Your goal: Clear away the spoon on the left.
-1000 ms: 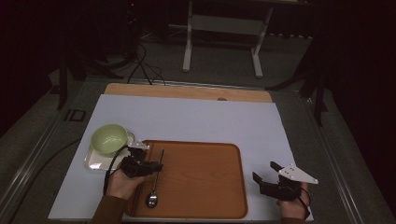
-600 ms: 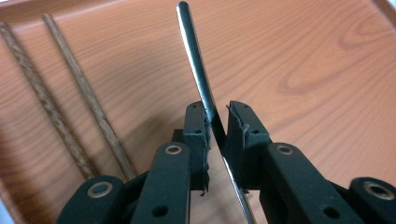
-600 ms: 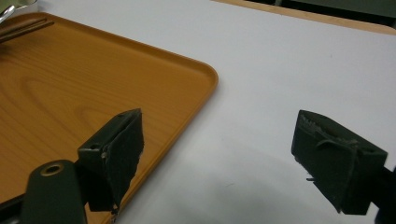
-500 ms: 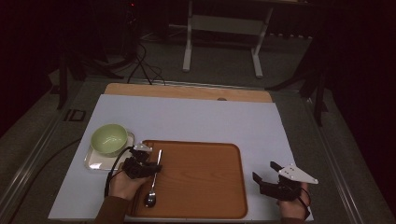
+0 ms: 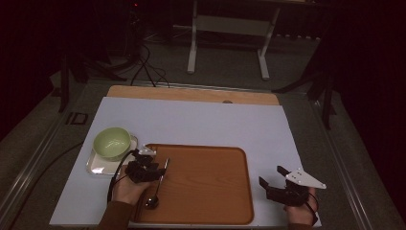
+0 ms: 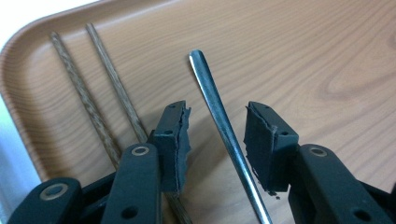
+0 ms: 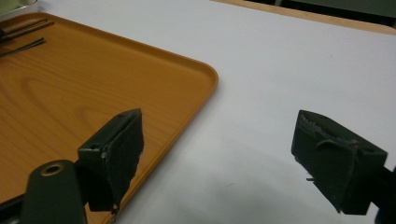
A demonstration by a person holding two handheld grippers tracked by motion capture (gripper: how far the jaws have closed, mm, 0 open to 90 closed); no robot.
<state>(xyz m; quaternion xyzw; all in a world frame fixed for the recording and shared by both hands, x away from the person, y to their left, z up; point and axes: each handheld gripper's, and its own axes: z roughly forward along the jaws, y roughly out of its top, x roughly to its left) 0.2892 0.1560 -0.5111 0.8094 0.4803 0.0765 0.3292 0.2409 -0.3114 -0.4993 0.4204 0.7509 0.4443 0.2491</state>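
Note:
A metal spoon (image 5: 158, 187) lies on the wooden tray (image 5: 210, 191), its bowl toward the near edge. In the left gripper view its thin handle (image 6: 210, 95) rests on the tray between the two pads, and neither pad touches it. My left gripper (image 6: 218, 114) is open; its jaws have just been opening around the handle. From above, the left gripper (image 5: 143, 165) sits over the tray's left side. Two dark wooden chopsticks (image 6: 88, 102) lie just beside it. My right gripper (image 5: 280, 187) stands open over the white table right of the tray, holding nothing.
A green bowl (image 5: 112, 143) sits on a small pale dish (image 5: 93, 165) left of the tray. In the right gripper view the tray's corner (image 7: 201, 74) lies left of the open right gripper (image 7: 224, 135). White table surface (image 5: 201, 122) stretches behind the tray.
The left gripper's jaws have spread apart off the spoon handle, which now lies loose on the tray. Both hands have stayed where they were.

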